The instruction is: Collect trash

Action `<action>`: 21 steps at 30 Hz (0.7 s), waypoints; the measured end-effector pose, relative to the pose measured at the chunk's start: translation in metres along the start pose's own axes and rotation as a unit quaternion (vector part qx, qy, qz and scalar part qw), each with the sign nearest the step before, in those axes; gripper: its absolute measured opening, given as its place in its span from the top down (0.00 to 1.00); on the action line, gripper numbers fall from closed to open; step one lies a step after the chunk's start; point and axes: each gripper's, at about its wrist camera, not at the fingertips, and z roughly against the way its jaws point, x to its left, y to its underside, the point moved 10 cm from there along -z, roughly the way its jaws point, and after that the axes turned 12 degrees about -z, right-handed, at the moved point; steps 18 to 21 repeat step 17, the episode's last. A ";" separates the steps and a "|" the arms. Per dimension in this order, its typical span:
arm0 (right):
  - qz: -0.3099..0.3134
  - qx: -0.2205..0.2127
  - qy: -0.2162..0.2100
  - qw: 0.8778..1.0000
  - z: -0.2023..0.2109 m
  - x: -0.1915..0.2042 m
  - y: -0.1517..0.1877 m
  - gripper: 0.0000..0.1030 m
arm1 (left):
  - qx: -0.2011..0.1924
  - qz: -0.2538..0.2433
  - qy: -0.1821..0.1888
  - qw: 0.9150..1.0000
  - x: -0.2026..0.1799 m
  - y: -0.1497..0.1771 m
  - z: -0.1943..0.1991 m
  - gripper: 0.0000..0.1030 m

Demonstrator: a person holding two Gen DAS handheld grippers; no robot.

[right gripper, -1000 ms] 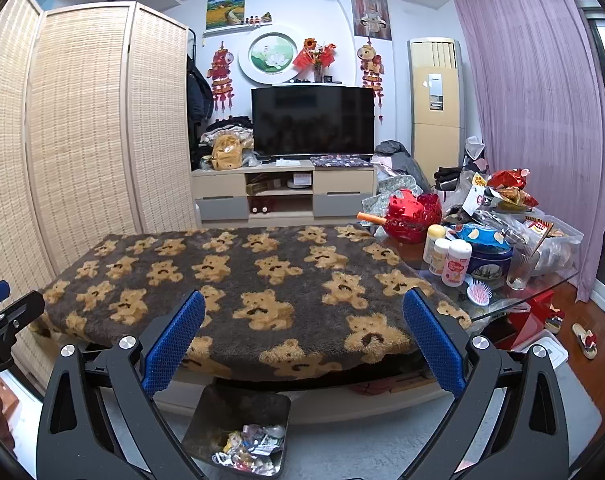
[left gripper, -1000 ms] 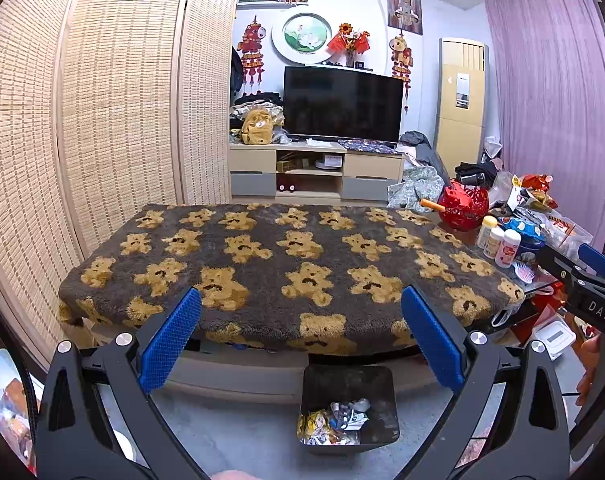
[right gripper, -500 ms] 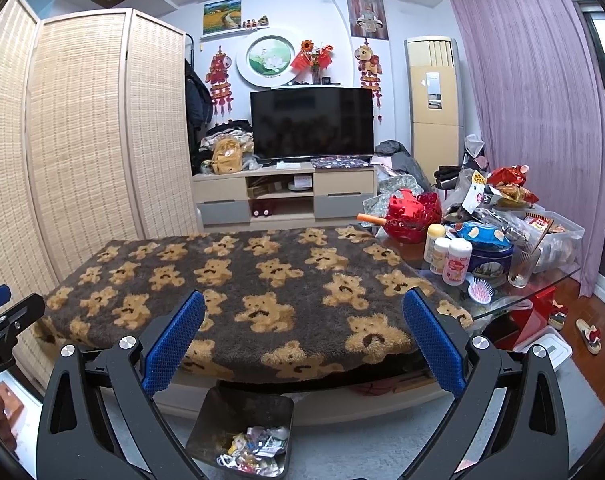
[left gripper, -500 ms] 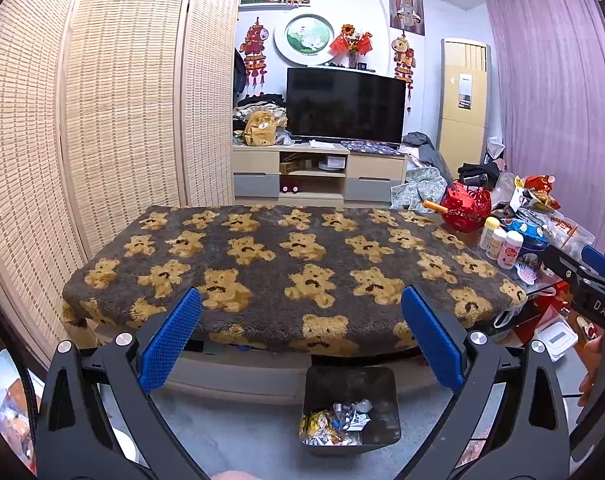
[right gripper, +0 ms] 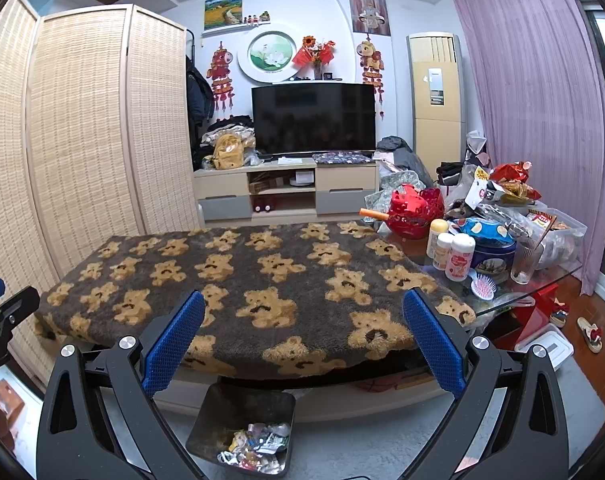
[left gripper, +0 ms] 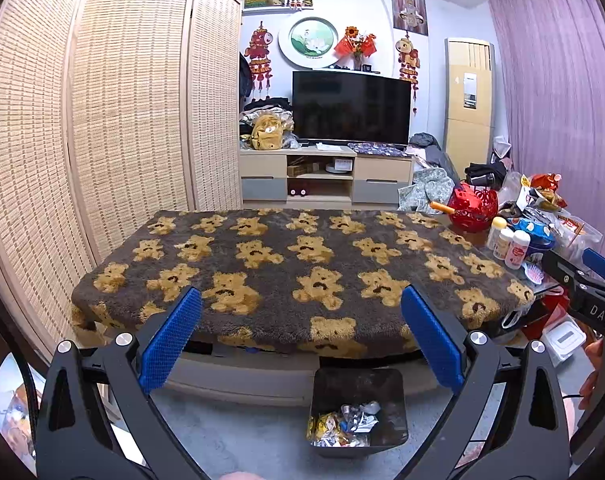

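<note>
A black square bin stands on the floor in front of the table, with crumpled wrappers in it. It also shows in the right wrist view with its wrappers. My left gripper is open and empty, held above and behind the bin. My right gripper is open and empty too. The right gripper shows at the right edge of the left wrist view. The bear-print blanket on the table carries no loose trash that I can see.
Bottles, a blue tin, a red basket, snack bags and a glass crowd the table's right end. A rattan screen stands at left. A TV cabinet is behind. A white box lies on the floor at right.
Both grippers have risen and pulled back a little; the table and bin sit slightly lower in view. Both stay open.
</note>
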 end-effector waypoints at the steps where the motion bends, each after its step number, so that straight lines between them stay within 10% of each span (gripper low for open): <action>1: 0.000 0.001 0.000 1.000 -0.001 0.000 0.001 0.03 | 0.000 -0.001 -0.001 1.000 -0.001 0.000 0.000 0.08; 21: -0.003 0.004 0.001 1.000 -0.004 0.003 0.003 0.03 | 0.009 -0.002 -0.006 1.000 0.002 0.000 -0.005 0.08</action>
